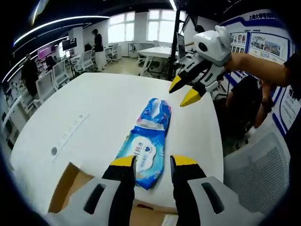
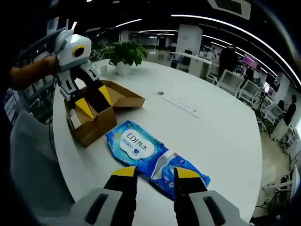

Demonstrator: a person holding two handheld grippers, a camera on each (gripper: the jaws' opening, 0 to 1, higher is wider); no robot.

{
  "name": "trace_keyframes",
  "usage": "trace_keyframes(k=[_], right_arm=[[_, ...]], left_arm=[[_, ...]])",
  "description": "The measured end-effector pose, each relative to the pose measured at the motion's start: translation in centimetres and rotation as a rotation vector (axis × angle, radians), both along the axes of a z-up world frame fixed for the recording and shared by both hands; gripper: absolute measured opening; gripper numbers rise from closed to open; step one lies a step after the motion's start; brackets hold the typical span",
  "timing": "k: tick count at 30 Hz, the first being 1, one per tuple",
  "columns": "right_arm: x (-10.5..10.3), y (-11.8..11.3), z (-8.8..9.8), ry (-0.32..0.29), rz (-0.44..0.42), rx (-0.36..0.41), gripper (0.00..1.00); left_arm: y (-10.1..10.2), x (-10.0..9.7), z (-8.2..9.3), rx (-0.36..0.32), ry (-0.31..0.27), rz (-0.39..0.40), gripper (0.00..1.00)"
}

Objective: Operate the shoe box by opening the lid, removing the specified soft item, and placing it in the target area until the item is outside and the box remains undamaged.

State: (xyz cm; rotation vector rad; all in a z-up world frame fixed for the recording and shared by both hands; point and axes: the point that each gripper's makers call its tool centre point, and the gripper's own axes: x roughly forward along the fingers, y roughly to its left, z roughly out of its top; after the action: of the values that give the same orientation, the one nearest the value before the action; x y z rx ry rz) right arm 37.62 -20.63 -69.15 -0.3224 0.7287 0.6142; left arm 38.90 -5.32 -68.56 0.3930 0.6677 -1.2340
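A blue pack of wet wipes (image 1: pixel 148 143) lies flat on the white table (image 1: pixel 94 113). My left gripper (image 1: pixel 154 163) hovers open just over its near end, holding nothing. Beneath the left gripper the open brown cardboard box (image 1: pixel 70 181) shows at the table's near edge. My right gripper (image 1: pixel 188 90) hangs open above the far end of the pack. In the right gripper view the wipes pack (image 2: pixel 150 157) lies in front of the open right gripper (image 2: pixel 155 173). The cardboard box (image 2: pixel 101 113) stands behind it, flaps spread, with the left gripper (image 2: pixel 94 101) over it.
A potted plant (image 2: pixel 124 54) stands at the table's far end. A cable port (image 2: pixel 160 93) and a strip of printed text lie mid-table. Office chairs (image 1: pixel 59 70), desks and several people fill the room beyond. A person's arm (image 1: pixel 261 68) holds the right gripper.
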Motion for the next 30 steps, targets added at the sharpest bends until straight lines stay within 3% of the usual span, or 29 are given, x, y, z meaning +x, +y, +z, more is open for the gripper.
trace_keyframes(k=[17,26,30], right_arm=[[-0.9,7.1,1.8,-0.023,0.113,0.116,0.42],[-1.4,11.4,2.4,-0.028,0.263,0.15,0.46],[-2.0,12.9,1.9,0.002,0.341,0.146,0.47]], left_arm=[[13.2,-1.5,1.0,0.006,0.01,0.262,0.39],[19.0,-2.4,1.2,0.001,-0.006,0.407,0.43],[21.6,-2.9,1.2,0.002,-0.003,0.467,0.43]])
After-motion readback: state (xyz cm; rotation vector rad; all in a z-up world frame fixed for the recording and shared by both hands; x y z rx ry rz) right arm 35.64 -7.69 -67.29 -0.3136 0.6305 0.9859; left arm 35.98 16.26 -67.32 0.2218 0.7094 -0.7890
